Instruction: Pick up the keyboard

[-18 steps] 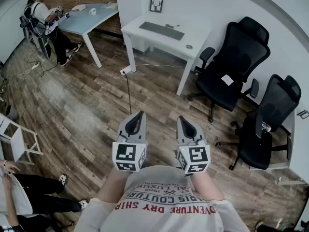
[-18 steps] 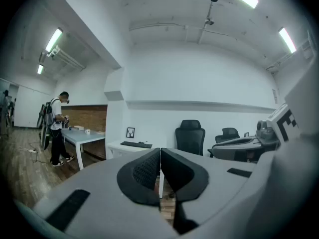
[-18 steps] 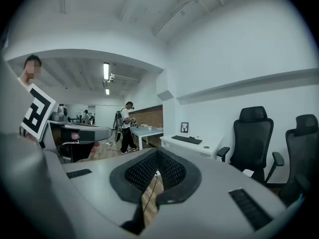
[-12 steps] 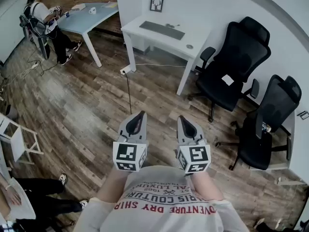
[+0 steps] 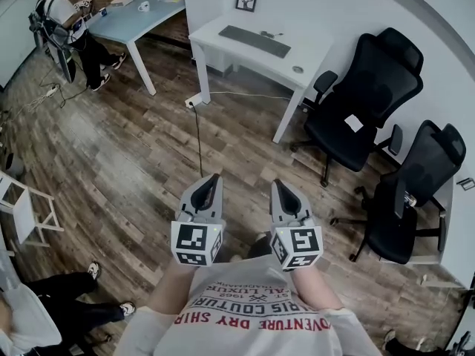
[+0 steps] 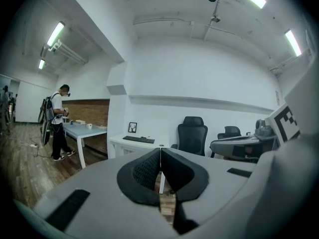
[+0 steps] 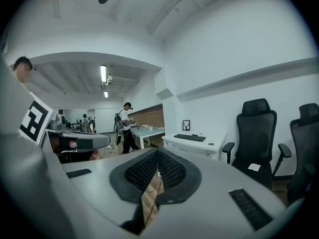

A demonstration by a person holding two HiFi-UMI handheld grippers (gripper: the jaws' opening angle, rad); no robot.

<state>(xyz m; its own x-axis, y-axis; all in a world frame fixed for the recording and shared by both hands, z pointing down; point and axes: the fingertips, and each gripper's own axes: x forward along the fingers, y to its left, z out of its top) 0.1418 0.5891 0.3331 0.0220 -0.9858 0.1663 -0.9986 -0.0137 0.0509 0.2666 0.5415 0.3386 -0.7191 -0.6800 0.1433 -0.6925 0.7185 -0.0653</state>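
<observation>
A dark keyboard (image 5: pixel 254 41) lies on a white desk (image 5: pixel 223 37) against the far wall; it also shows small in the left gripper view, keyboard (image 6: pixel 138 140), and in the right gripper view, keyboard (image 7: pixel 190 138). I hold both grippers close to my chest over the wooden floor, far from the desk. My left gripper (image 5: pixel 212 185) is shut with nothing between its pads. My right gripper (image 5: pixel 280 188) is shut and empty too. Both point roughly level toward the desk.
Two black office chairs (image 5: pixel 362 102) (image 5: pixel 415 191) stand right of the desk. A cable (image 5: pixel 197 136) runs across the floor from a socket strip. A blue table (image 5: pixel 132 22) with a standing person (image 5: pixel 65 28) is at the far left. A seated person's legs (image 5: pixel 59 302) show at the lower left.
The view has shifted slightly forward toward the desk; both grippers stay shut and side by side. The seated person at the lower left has moved.
</observation>
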